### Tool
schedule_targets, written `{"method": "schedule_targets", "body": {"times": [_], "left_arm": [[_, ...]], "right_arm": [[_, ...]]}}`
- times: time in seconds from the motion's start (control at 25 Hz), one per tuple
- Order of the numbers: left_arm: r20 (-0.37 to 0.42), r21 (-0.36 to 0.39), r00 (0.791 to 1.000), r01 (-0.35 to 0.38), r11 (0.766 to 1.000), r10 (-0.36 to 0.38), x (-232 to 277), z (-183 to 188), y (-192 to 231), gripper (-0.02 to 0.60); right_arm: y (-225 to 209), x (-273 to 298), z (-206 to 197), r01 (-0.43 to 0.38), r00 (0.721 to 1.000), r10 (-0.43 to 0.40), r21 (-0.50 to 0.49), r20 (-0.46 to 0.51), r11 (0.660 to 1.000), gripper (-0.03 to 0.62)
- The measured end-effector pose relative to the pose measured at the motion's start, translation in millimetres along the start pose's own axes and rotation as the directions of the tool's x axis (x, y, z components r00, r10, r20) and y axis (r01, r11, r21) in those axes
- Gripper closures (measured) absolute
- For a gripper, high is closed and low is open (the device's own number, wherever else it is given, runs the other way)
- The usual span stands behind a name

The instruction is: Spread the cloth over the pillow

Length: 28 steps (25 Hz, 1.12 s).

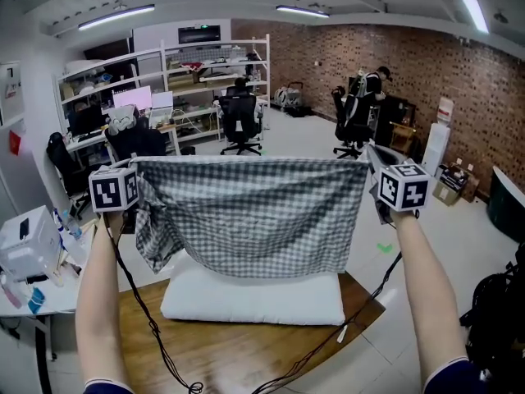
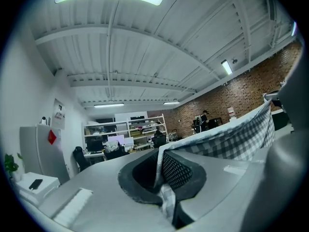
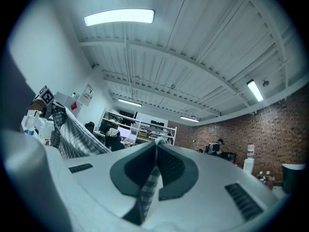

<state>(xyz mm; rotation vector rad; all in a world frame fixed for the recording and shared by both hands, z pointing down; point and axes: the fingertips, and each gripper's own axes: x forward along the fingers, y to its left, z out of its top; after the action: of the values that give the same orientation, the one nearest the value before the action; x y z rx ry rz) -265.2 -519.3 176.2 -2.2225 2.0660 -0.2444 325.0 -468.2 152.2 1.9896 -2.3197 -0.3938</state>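
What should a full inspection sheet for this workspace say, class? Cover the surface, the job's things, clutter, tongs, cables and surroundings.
Surface: brown wooden table, carrying the pillow.
Job's things: grey-and-white checked cloth held stretched in the air by its top corners, above the white rectangular pillow; not yet spread over it.
Clutter: nothing seen on the table.
Tongs: left tongs shut on one cloth corner; right tongs shut on the other.
Cables: black cables trail from both grippers across the table.
Surroundings: red brick wall, white shelving, black office chairs.
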Motion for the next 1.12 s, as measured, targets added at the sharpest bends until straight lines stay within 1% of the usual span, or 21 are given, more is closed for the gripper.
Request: {"method": "schedule_targets", "body": {"times": [0.28,0.52,0.68,0.88,1.0,1.12], "left_arm": [[-0.012,-0.006,0.999,0.039,0.999,-0.039,59.4,-8.0,2.5,0.569],[-0.021,0.019,0.998,0.057,0.998,-0.057,113.3,-8.6,-7.0,0.568],[-0.041,0.034,0.996,0.076,0.997,-0.075,146.8,-17.7,-8.7,0.569],[-0.043,0.010,0.996,0.082,0.997,-0.082,182.8,-26.2,-13.1,0.569],[-0.047,0.008,0.995,0.084,0.996,-0.084,200.5,-32.8,-16.0,0.569],[-0.053,0.012,0.995,0.091,0.996,-0.090,213.6,-40.5,-19.7,0.569]], "right_arm": [[-4.2,37.0,-11.8,0.048,0.999,-0.048,-0.001,-0.020,0.999,0.591],[-19.1,72.9,-24.3,0.086,0.996,-0.086,-0.005,-0.037,0.996,0.591],[-23.4,97.4,-31.8,0.103,0.994,-0.103,-0.007,-0.043,0.995,0.591],[-31.9,126.6,-41.3,0.145,0.989,-0.145,-0.019,-0.026,0.989,0.591],[-36.9,140.9,-45.5,0.166,0.986,-0.166,-0.018,-0.014,0.986,0.591],[-40.0,151.0,-55.9,0.173,0.985,-0.173,-0.018,-0.021,0.985,0.591]]}}
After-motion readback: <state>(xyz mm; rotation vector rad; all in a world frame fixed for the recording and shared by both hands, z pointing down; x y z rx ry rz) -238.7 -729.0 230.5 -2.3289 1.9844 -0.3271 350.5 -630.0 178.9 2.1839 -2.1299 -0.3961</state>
